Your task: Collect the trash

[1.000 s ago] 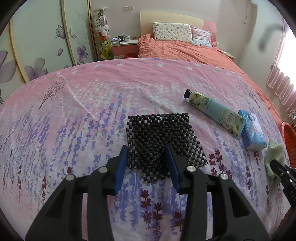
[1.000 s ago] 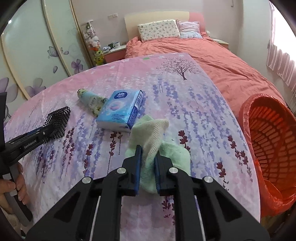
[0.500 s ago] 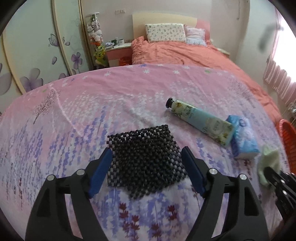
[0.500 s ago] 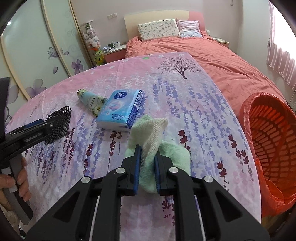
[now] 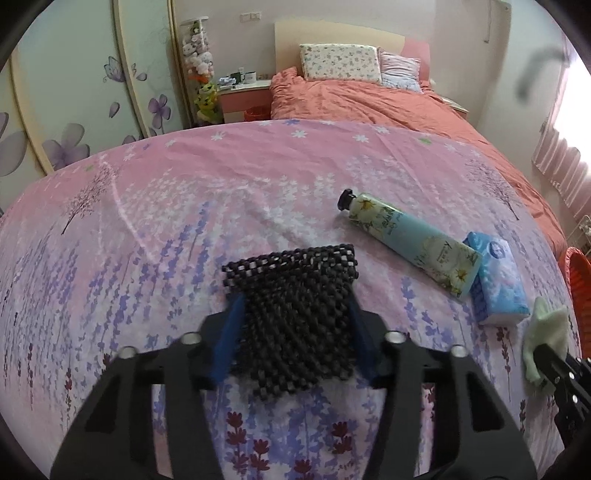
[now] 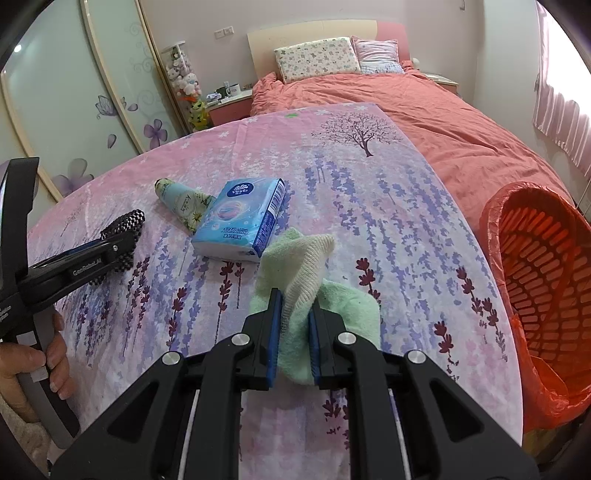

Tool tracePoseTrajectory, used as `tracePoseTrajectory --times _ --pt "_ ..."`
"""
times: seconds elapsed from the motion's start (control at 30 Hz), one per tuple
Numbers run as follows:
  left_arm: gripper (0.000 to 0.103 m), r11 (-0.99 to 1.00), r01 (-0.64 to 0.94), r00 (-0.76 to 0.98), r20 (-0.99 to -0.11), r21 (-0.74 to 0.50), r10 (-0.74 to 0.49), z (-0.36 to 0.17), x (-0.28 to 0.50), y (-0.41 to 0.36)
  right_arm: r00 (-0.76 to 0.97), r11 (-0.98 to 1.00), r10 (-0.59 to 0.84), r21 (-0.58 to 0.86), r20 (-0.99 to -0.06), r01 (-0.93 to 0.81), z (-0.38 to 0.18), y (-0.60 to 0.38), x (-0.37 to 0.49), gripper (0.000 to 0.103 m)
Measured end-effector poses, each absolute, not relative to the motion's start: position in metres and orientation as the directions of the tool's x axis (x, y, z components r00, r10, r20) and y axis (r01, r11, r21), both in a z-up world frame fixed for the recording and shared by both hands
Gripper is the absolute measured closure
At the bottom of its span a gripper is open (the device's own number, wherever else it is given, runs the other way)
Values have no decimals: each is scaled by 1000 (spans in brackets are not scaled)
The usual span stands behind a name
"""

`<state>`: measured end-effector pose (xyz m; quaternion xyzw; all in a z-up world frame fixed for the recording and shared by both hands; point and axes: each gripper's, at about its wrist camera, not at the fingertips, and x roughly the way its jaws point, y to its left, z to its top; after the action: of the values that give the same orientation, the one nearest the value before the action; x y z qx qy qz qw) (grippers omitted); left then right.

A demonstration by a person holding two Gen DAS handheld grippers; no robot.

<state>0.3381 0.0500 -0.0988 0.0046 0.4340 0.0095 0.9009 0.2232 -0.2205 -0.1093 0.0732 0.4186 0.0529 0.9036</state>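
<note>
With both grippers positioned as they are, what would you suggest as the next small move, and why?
Probably lift the right gripper and swing it right toward the orange basket. It is shut on the green cloth, which lies on the sheet, and the basket stands open beside the bed.

You are looking at a bedroom. At the top centre of the frame a bed (image 6: 388,96) is lying under a coral duvet, with two pillows (image 6: 317,59) leaning against a pale headboard (image 6: 303,35). To its left a pink nightstand (image 6: 229,107) is holding mugs, beside a clear column of plush toys (image 6: 183,79). Along the left edge, sliding wardrobe doors (image 6: 74,96) are showing purple flower decals. At the right edge, daylight is glowing through pink curtains (image 6: 565,99).
</note>
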Motion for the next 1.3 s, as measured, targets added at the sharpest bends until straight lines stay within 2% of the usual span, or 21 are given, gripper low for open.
tracePoseTrajectory --times 0.1,0.17,0.37,0.83,0.93,1.0,1.3 --pt "78 999 28 629 -778 14 -7 -98 330 51 644 984 158 178 -749 -35 -109 -220 223 90" --pt "82 998 61 630 -776 17 -25 -98 322 54 644 984 157 177 -749 -35 -109 -220 223 90" --pt "80 995 97 630 -776 29 -39 -99 294 61 644 984 157 176 -749 -35 -109 -220 223 89" --pt "78 995 86 627 -779 41 -22 -99 292 58 644 983 161 180 -748 -37 -109 -220 223 89" --pt "83 995 95 629 -776 29 -37 -98 291 60 645 982 168 185 -745 -42 -109 -223 222 90" --pt "87 995 104 634 -771 8 -60 -96 288 62 651 984 163 167 -741 -57 -107 -223 217 94" --pt "89 988 149 675 -726 -43 -133 -70 266 54 723 980 165 196 -671 -41 -77 -245 184 96"
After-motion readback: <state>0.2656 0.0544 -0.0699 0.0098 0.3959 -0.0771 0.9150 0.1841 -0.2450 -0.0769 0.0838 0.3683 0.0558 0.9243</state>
